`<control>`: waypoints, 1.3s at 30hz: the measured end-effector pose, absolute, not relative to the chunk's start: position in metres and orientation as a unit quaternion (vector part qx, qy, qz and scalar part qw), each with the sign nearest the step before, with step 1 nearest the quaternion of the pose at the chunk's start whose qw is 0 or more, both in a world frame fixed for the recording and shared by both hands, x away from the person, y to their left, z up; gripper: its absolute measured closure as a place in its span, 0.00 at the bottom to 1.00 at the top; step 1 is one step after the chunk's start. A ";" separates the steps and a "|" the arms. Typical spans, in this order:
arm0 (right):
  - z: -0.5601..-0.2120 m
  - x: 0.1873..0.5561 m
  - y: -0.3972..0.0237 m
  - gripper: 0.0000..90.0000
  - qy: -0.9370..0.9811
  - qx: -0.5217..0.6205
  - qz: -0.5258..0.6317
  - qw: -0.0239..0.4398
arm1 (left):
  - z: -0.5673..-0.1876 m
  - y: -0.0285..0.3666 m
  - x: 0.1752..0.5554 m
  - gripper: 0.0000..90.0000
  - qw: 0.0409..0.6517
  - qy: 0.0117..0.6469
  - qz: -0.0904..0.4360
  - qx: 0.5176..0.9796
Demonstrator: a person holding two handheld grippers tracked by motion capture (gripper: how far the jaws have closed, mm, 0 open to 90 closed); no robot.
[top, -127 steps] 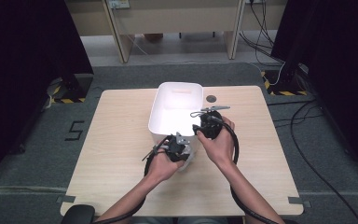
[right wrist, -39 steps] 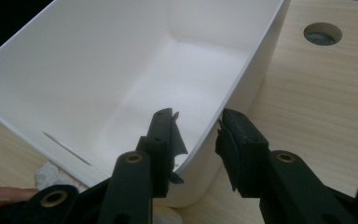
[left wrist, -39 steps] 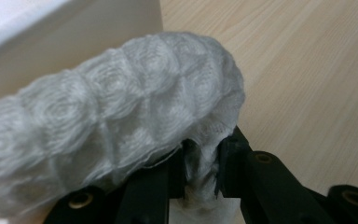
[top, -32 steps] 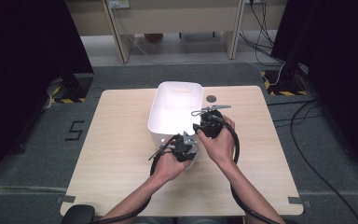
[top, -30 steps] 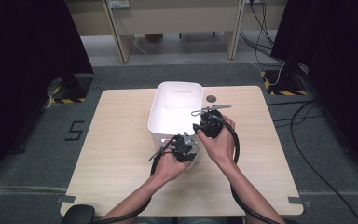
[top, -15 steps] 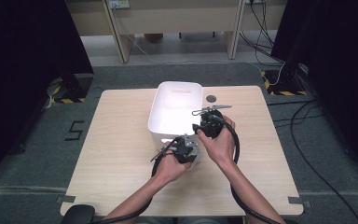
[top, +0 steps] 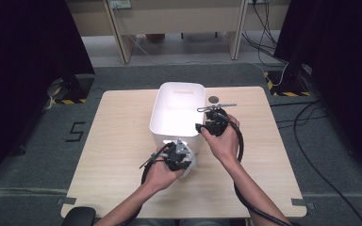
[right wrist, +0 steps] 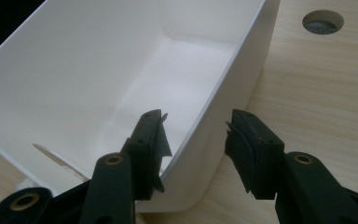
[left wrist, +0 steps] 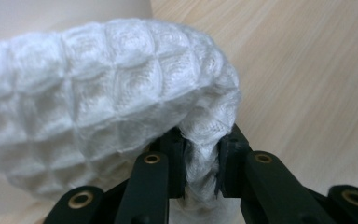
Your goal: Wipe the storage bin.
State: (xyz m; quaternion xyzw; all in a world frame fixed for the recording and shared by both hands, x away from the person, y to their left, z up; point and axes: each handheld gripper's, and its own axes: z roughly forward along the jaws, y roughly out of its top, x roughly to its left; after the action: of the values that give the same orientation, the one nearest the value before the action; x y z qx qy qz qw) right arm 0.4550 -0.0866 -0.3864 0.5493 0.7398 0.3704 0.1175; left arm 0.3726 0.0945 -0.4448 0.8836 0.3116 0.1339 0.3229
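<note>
In the high view we see the white waffle cloth [top: 189, 162] bunched low in the centre of the frame, just below the near end of the white bin [top: 176, 115] and over the wooden surface [top: 118, 141]; it is too crumpled there for us to give it a long axis. In the left gripper view the cloth [left wrist: 98, 107] arches from the left edge across the upper middle and curls down to a pinched fold at lower centre. The left tool [top: 181, 157] is clenched on that fold, its jaws nearly together with the fabric squeezed between them. The bin's long axis runs up and down the frame in the high view. The right tool [top: 207, 126] sits at the bin's right near corner; in the right gripper view its jaws straddle the bin's wall [right wrist: 223, 93], one inside and one outside, released and not pressing on it, having just been opening. Compared with a second ago, the left hand and the cloth lie a little lower and further right in the frame.
</note>
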 end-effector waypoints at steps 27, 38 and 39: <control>-0.396 0.480 -0.079 0.68 0.751 0.567 0.327 0.088 | -0.419 0.251 0.359 0.85 0.335 0.442 0.188 0.811; -0.390 0.472 -0.091 0.83 0.810 0.493 0.306 0.086 | -0.408 0.257 0.379 0.85 0.336 0.451 0.201 0.802; -0.389 0.471 -0.094 0.86 0.818 0.481 0.307 0.076 | -0.407 0.258 0.382 0.85 0.335 0.453 0.204 0.801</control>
State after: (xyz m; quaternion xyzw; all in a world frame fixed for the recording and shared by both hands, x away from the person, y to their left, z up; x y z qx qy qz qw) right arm 0.4708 -0.0945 -0.3889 0.4814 0.8176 0.3066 0.0760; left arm 0.3819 0.2582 -0.4066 0.8006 0.4530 0.2042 0.3348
